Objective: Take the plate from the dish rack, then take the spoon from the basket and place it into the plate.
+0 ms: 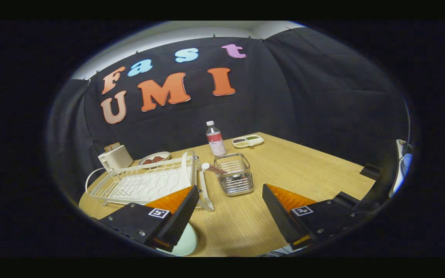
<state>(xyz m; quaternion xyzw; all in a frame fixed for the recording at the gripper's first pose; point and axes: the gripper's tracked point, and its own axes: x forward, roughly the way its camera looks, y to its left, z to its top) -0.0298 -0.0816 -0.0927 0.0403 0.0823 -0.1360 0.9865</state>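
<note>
Beyond the claw (230, 216) (fingers spread): spoon (214, 168) in basket (238, 178).

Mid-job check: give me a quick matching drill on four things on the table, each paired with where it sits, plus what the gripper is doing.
Things:
1. white wire dish rack
2. pale green round plate
3. wooden-handled spoon
4. clear plastic bottle with red label

Places:
A. standing in the silver wire basket
B. on the wooden table, under one finger
C. beyond the basket, beside the white divided snack tray
D. beside the basket, in front of the white toaster

Pairs: 1-D, 2-B, 3-A, 4-C

The gripper is open, holding nothing, basket ahead of its fingers.
</note>
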